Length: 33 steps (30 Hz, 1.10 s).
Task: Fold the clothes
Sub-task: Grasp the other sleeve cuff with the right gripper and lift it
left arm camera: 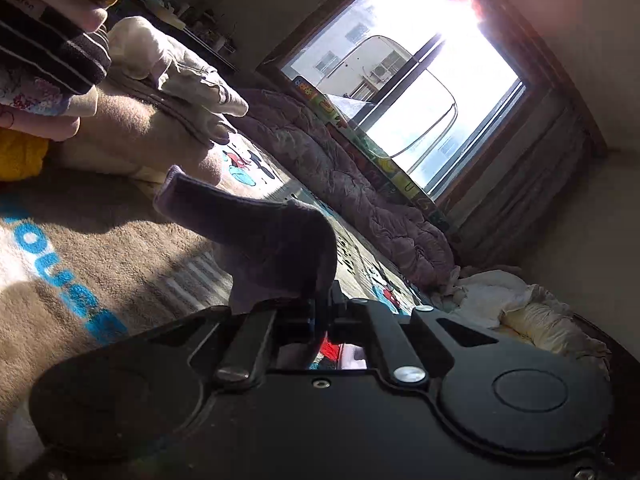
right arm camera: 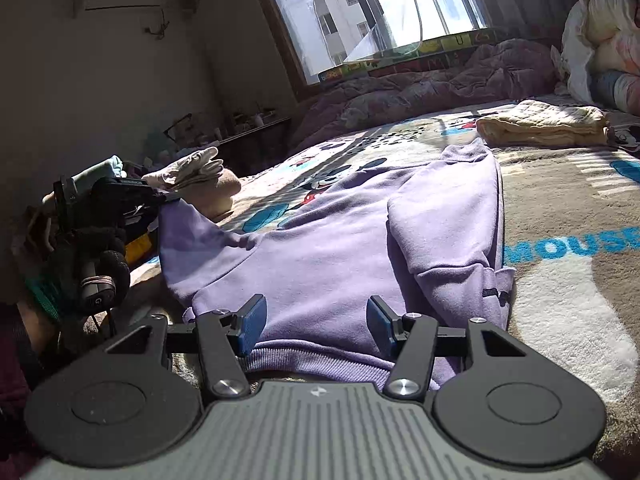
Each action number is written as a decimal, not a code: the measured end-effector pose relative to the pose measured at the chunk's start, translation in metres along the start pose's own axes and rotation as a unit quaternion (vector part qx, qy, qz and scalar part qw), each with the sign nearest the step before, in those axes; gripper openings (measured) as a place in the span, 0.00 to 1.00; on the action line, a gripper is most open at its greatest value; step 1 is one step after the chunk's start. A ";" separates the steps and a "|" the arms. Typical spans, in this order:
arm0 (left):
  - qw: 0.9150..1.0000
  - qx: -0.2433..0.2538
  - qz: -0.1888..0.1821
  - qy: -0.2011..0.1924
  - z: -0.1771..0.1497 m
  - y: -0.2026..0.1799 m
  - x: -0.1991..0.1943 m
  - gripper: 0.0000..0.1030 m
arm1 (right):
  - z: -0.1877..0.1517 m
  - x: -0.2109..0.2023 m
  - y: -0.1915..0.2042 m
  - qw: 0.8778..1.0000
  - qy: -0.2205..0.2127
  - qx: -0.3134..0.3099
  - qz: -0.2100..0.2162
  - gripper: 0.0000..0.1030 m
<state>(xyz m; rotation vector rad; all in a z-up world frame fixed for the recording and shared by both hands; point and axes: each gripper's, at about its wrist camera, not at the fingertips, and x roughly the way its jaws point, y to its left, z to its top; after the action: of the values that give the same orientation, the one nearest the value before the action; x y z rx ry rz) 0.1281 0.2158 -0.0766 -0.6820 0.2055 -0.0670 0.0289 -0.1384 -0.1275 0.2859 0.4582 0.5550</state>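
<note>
A lilac sweatshirt (right arm camera: 340,248) lies spread on the patterned blanket (right arm camera: 560,280), its right sleeve folded in over the body. My right gripper (right arm camera: 316,324) is open and empty, its blue pads (right arm camera: 252,320) either side of the hem, just above it. My left gripper (right arm camera: 160,200) is shut on the sweatshirt's left sleeve and holds it lifted off the bed. In the left wrist view the left gripper (left arm camera: 320,312) pinches that purple sleeve (left arm camera: 272,236), which drapes over its jaws.
A folded cream garment (right arm camera: 544,124) lies at the far right of the bed. A pile of clothes (left arm camera: 160,92) sits on the left. A purple quilt (right arm camera: 420,84) lies bunched under the window (right arm camera: 360,8). Pillows and bags (right arm camera: 600,40) stand at far right.
</note>
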 end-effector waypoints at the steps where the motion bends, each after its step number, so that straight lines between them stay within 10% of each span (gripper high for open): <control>1: 1.000 0.021 -0.014 0.005 -0.005 -0.018 0.004 0.02 | 0.002 -0.001 -0.004 1.000 -0.006 0.012 0.009 0.54; 10: 0.975 0.174 -0.107 0.092 -0.094 -0.154 0.048 0.02 | 0.019 -0.024 -0.066 0.982 -0.085 0.161 0.042 0.55; 17: 0.940 0.247 -0.152 0.179 -0.176 -0.211 0.076 0.02 | 0.006 -0.030 -0.130 0.933 -0.133 0.327 0.071 0.63; 22: 0.912 0.262 -0.191 0.251 -0.206 -0.213 0.077 0.30 | -0.009 -0.023 -0.168 0.896 -0.142 0.418 0.048 0.67; 27: 0.937 0.223 -0.184 0.197 -0.145 -0.182 0.039 0.42 | -0.008 -0.012 -0.180 0.894 -0.130 0.427 0.027 0.66; 33: 0.968 0.192 -0.075 0.144 -0.080 -0.102 -0.013 0.46 | 0.002 0.012 -0.175 0.899 -0.084 0.426 0.046 0.68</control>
<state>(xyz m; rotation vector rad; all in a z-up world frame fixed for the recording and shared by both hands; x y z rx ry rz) 0.0995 0.0884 -0.0706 -0.2960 0.4086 -0.3453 0.1156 -0.2744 -0.1958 1.1956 0.5018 0.3875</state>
